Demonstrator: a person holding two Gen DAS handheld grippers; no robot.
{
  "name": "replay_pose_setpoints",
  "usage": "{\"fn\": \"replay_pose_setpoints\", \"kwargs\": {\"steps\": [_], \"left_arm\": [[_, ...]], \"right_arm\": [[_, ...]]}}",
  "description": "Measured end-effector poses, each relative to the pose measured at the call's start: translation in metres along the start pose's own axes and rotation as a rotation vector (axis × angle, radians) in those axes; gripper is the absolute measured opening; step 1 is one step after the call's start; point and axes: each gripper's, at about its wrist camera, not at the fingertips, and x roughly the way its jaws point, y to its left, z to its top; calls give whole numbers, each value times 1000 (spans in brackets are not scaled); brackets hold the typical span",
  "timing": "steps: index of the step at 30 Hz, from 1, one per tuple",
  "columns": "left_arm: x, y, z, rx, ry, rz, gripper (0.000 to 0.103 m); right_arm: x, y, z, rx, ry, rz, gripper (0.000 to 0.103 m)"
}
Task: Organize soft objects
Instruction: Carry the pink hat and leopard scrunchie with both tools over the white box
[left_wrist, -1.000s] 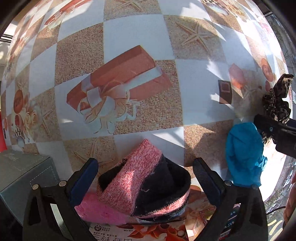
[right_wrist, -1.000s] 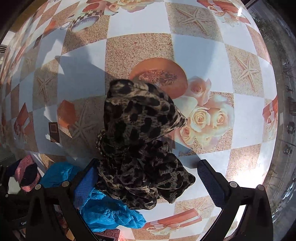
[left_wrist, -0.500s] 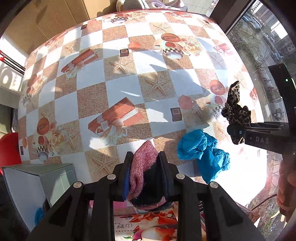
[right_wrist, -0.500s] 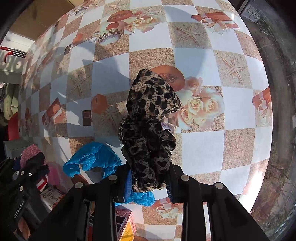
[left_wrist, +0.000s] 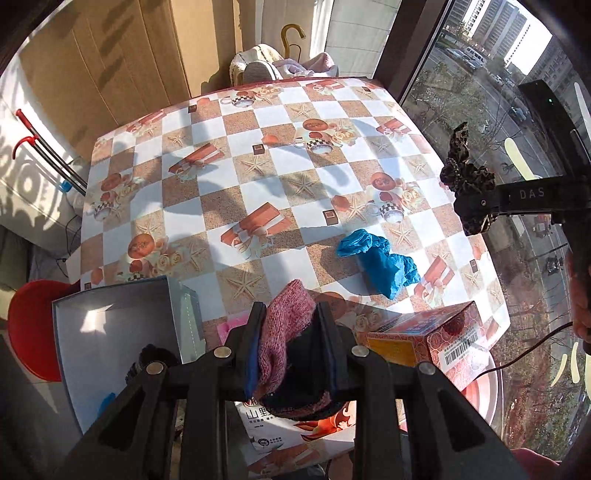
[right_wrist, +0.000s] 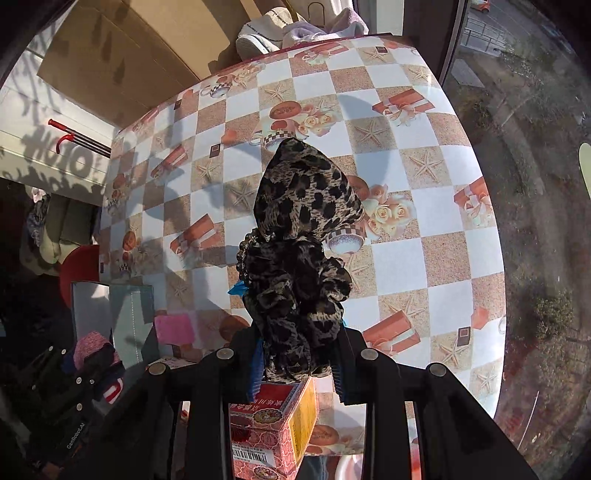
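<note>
The left gripper (left_wrist: 291, 347) is closed on the knit hat (left_wrist: 284, 332), above the near edge of the surface (left_wrist: 236, 192). An open box (left_wrist: 118, 343) sits to its left, off the surface's near-left corner. A printed carton (left_wrist: 424, 336) stands to its right, at the near edge. The crumpled glove (left_wrist: 380, 262) lies on the surface behind the carton. Further right, the right gripper (right_wrist: 299, 363) clamps the patterned scarf (right_wrist: 299, 236) above the carton.
</note>
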Motion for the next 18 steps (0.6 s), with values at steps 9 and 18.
{"fn": "replay_pose_setpoints", "kwargs": {"steps": [9,18], "left_arm": [[-47,48,-57,-31,-39,40,30],[-78,102,-103,-121,-70,131,30]], "right_arm": [[-30,88,-55,-66,-13,105,31],[-5,208,-95,-254,54,203,31]]}}
